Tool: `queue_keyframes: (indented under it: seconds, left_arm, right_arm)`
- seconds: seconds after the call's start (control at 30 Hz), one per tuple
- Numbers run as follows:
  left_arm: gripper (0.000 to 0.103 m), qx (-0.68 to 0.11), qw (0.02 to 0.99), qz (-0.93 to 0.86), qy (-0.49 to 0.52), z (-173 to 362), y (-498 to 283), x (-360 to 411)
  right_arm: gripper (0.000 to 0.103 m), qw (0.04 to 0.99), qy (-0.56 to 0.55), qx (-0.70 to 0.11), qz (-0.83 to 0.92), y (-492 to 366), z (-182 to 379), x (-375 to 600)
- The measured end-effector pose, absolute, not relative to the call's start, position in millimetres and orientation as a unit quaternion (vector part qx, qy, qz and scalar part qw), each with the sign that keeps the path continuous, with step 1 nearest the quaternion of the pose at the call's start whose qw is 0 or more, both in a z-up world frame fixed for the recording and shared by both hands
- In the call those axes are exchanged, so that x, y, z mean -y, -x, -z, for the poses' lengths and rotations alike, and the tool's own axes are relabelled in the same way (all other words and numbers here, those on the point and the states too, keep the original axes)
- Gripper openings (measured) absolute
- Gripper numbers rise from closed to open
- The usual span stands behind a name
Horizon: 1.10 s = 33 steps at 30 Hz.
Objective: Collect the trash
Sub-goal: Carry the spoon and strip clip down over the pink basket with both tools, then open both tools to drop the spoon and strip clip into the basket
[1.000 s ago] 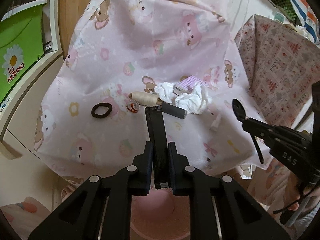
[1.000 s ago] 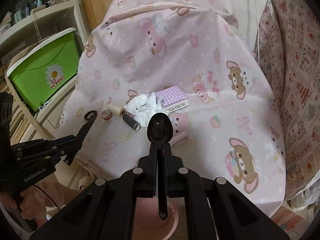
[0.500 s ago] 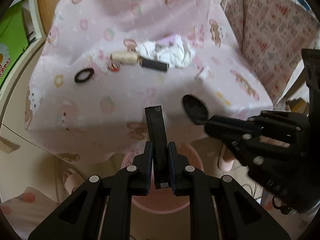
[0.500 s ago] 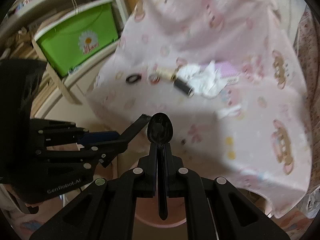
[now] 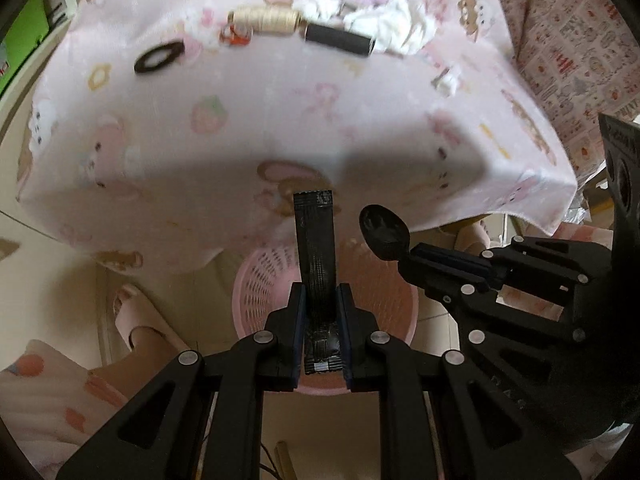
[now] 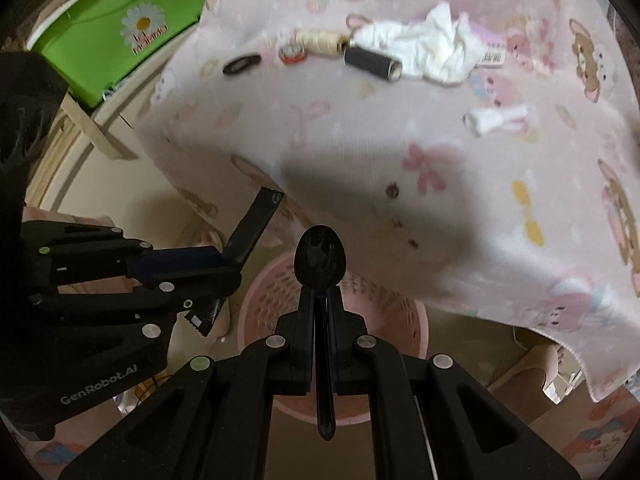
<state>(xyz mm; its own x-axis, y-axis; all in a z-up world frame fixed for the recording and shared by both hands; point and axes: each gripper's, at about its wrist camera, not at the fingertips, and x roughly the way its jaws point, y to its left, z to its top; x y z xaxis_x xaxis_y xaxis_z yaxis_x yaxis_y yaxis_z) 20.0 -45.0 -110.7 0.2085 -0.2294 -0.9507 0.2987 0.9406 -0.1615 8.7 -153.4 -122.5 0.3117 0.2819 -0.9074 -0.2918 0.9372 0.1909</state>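
left gripper (image 5: 320, 308) gripping black sachet (image 5: 316, 248); right gripper (image 6: 322, 312) clamping black spoon (image 6: 320, 260) | both hovering over pink basket (image 6: 416, 320), probably empty

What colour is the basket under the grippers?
Pink, with slotted walls: the basket shows best in the right wrist view.

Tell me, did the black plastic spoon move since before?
Yes. The black plastic spoon went from above the pink cartoon-print cloth down past its edge, over the pink plastic basket.
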Motion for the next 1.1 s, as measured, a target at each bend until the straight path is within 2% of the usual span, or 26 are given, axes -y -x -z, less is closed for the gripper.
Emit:
queue_keyframes:
  seconds: [0.3, 0.57, 0.9, 1.03, 1.1]
  left_arm:
    - [0.014, -0.691, 0.712, 0.121, 0.005, 176.3, -37.3, 33.8]
    - [0.015, -0.723, 0.684, 0.097, 0.001, 209.4, -39.2, 34.4]
    - [0.017, -0.754, 0.653, 0.065, -0.013, 248.2, -38.8, 34.9]
    - [0.017, -0.753, 0.656, 0.053, -0.016, 247.9, -39.6, 31.9]
    - [0.023, -0.749, 0.66, 0.05, -0.015, 245.5, -39.8, 30.4]
  right_arm:
    - [0.007, 0.779, 0.01, -0.61, -0.144, -20.3, 174.9, 146.5]
    - [0.007, 0.769, 0.077, -0.621, -0.133, -14.5, 207.7, 136.1]
    - [0.007, 0.744, 0.079, -0.653, -0.118, -15.0, 234.8, 141.7]
    - [0.007, 0.736, 0.089, -0.662, -0.112, -16.5, 240.0, 148.9]
    - [0.008, 0.732, 0.091, -0.666, -0.11, -16.6, 241.2, 150.9]
